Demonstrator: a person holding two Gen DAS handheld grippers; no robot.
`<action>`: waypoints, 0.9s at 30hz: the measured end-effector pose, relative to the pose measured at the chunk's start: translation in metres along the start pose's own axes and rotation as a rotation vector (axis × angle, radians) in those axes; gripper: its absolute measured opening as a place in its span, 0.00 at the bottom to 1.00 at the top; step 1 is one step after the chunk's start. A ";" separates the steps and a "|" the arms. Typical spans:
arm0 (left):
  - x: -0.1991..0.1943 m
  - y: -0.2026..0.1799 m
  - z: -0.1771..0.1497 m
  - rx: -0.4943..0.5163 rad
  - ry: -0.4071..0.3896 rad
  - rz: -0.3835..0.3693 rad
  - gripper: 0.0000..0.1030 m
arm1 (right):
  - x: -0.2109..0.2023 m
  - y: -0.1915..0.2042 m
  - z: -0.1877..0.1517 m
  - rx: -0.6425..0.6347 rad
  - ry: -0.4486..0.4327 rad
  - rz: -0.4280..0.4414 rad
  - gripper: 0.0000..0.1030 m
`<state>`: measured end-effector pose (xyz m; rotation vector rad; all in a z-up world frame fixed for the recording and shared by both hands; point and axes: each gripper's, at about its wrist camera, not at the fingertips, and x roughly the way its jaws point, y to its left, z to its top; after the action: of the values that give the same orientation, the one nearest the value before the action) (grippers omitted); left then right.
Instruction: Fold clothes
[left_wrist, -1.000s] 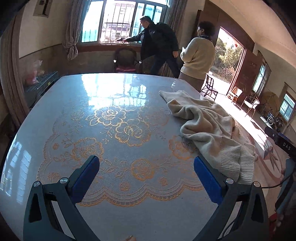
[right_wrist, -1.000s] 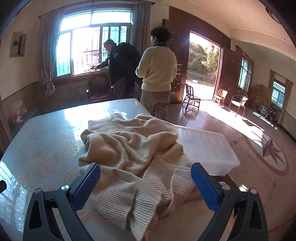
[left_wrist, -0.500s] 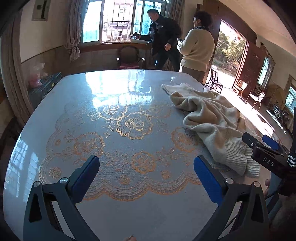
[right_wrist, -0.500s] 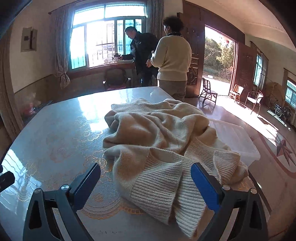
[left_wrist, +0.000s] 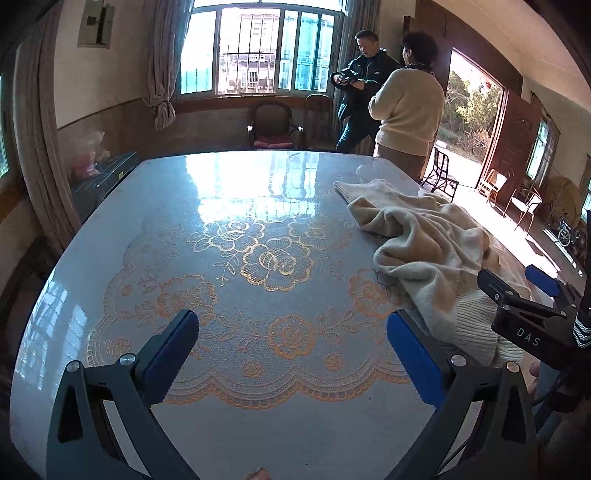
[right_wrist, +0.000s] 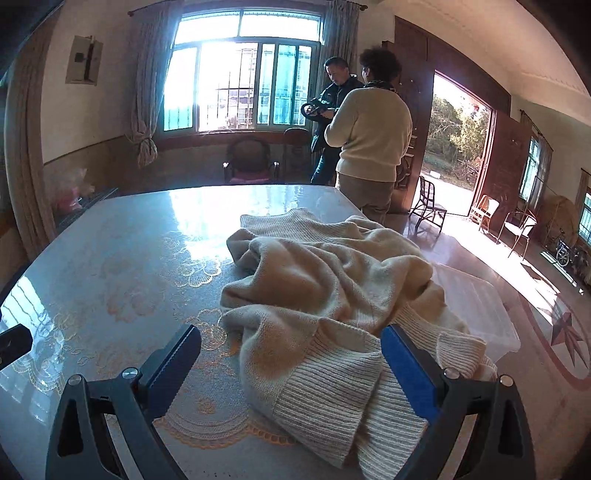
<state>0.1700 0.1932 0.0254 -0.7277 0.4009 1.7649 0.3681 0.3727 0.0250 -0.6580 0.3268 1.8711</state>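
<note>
one cream sweater (right_wrist: 332, 295) lies crumpled on the right side of your table (left_wrist: 221, 424), its ribbed hem nearest you. your left gripper (left_wrist: 291, 354) and right gripper (right_wrist: 291, 369) both spread wide, empty. lace-patterned glossy top; two people (right_wrist: 369, 136) by the window (right_wrist: 240, 74).

One sweater (right_wrist: 325, 295), two hand-held grippers, two people, perhaps one bin (right_wrist: 476, 306).
</note>
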 end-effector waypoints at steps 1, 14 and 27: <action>0.000 0.000 0.001 -0.004 -0.002 -0.004 1.00 | 0.001 0.001 0.000 -0.004 0.003 0.006 0.97; -0.001 -0.015 0.007 0.007 -0.022 0.024 1.00 | 0.000 -0.001 0.004 -0.027 -0.012 0.020 0.97; -0.008 -0.019 0.011 0.031 -0.065 0.070 1.00 | -0.006 0.001 0.005 -0.028 -0.026 0.038 0.97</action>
<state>0.1866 0.2005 0.0407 -0.6388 0.4131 1.8394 0.3672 0.3701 0.0331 -0.6492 0.2988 1.9221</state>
